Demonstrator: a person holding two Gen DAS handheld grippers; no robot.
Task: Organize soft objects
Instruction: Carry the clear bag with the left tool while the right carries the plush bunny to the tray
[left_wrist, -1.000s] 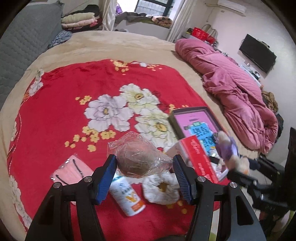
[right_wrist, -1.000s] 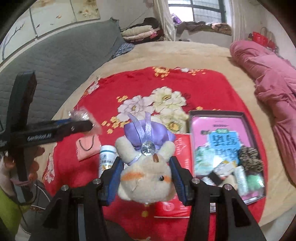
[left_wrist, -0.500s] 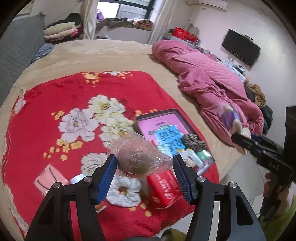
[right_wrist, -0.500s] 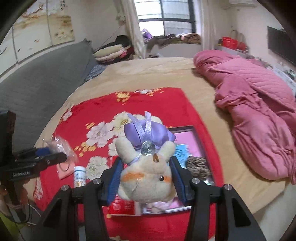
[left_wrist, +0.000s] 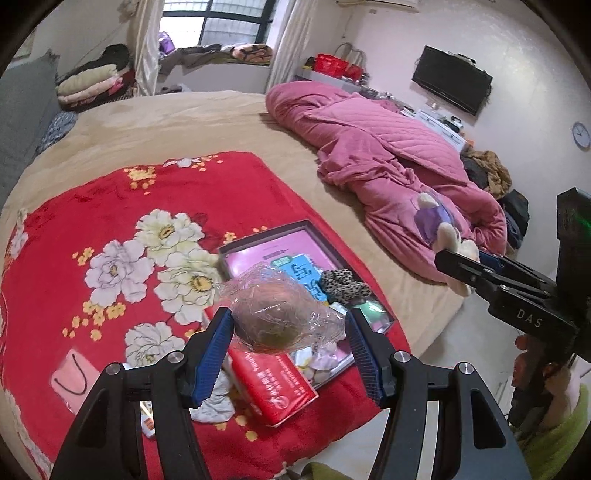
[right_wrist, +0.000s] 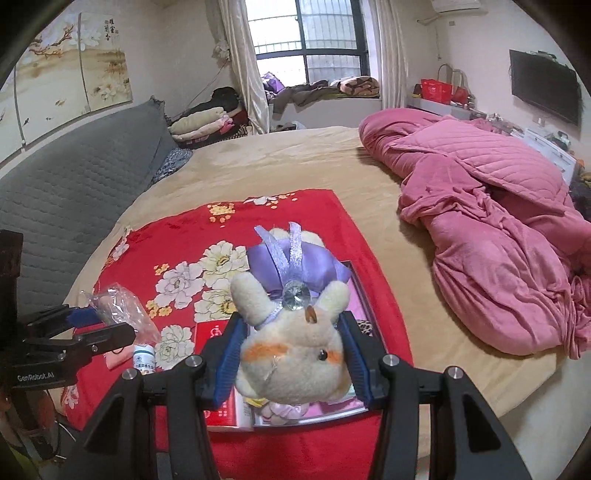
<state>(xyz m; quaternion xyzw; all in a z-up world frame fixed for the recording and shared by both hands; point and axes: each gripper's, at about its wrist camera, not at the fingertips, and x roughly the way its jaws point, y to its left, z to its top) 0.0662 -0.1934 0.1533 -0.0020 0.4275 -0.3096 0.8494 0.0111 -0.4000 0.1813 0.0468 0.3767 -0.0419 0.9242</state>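
Both hands carry a load above the bed (right_wrist: 295, 155). The left hand-held gripper (left_wrist: 290, 325) is pinching a round brownish ball wrapped in clear film (left_wrist: 275, 314), its blue pads pressing the wrap on either side; the right hand-held gripper (right_wrist: 291, 354) is pinching a cream plush rabbit (right_wrist: 295, 354) by the head, the purple bow (right_wrist: 291, 266) pointing away from the holder. Neither item touches the bedding: each hangs clear of the red flowered blanket (left_wrist: 110, 206) below it. Just beneath and ahead of both hand-held grippers lies a shallow dark-rimmed tray (left_wrist: 258, 230) with a pink lining, already holding a leopard-print scrunchie (left_wrist: 343, 282) and other small soft pieces; a red box (left_wrist: 273, 384) sits beside it, and a pink pouch (left_wrist: 72, 380) and a small white bottle (right_wrist: 144, 360) lie to the left of the left hand-held gripper. The step in hand appears to be the carry, with both items lifted and not yet placed. The next move probably calls for lowering each over a free patch of the tray, one at a time so the tools do not collide, and spreading the fingers only once the item rests, since the film-wrapped ball may roll.
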